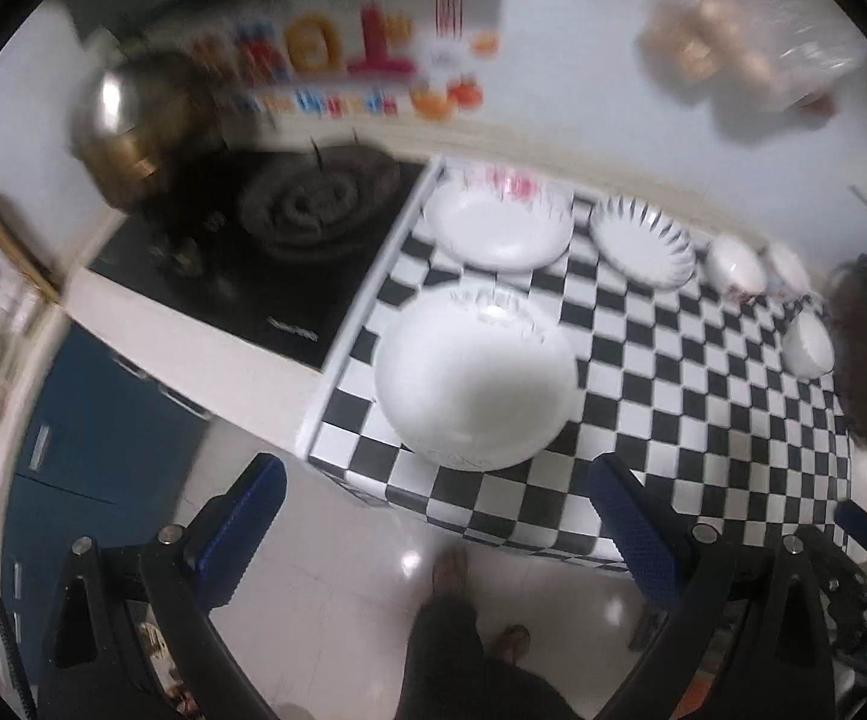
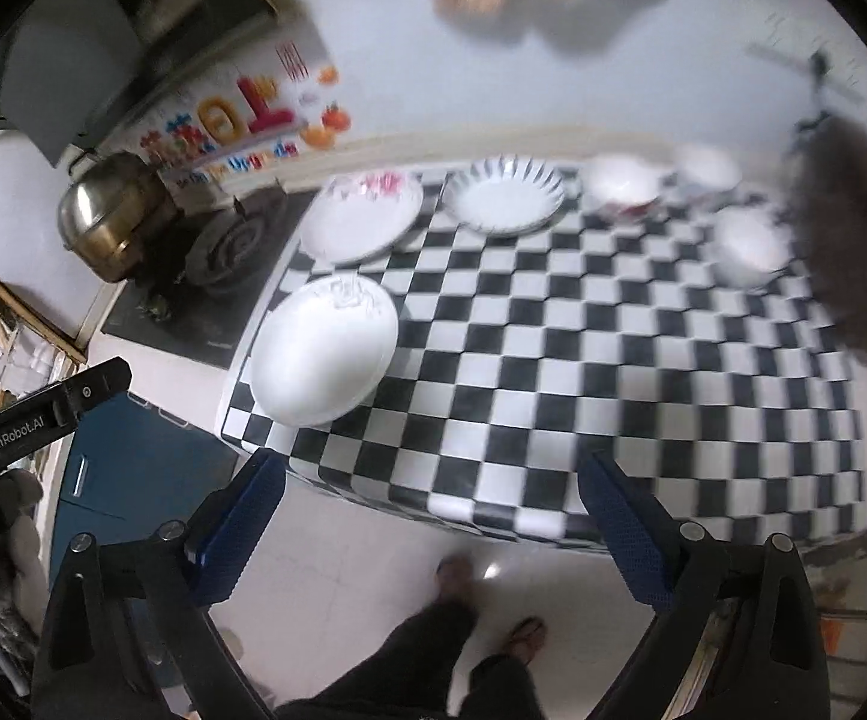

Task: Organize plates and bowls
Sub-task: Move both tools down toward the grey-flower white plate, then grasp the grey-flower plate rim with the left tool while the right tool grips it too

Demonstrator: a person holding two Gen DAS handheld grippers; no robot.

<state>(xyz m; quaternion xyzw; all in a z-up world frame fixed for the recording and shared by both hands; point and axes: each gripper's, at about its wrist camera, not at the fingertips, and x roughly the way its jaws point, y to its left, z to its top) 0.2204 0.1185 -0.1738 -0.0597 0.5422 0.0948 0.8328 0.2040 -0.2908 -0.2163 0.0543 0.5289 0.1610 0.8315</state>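
Left gripper [image 1: 433, 516] and right gripper [image 2: 427, 510]: fingers spread wide, holding nothing, above the floor just off the near edge of the checkered table [image 1: 703, 420]. Large white plate [image 1: 475, 378] at near left corner. Along far edge: flowered plate [image 1: 496, 222], striped plate [image 1: 643, 249], two bowls [image 1: 736, 267]. Third bowl [image 1: 808, 345] near right edge. Frames blurred.

Three plates [image 2: 324, 360] and three bowls [image 2: 622, 183] sit on the checkered table [image 2: 583, 372].
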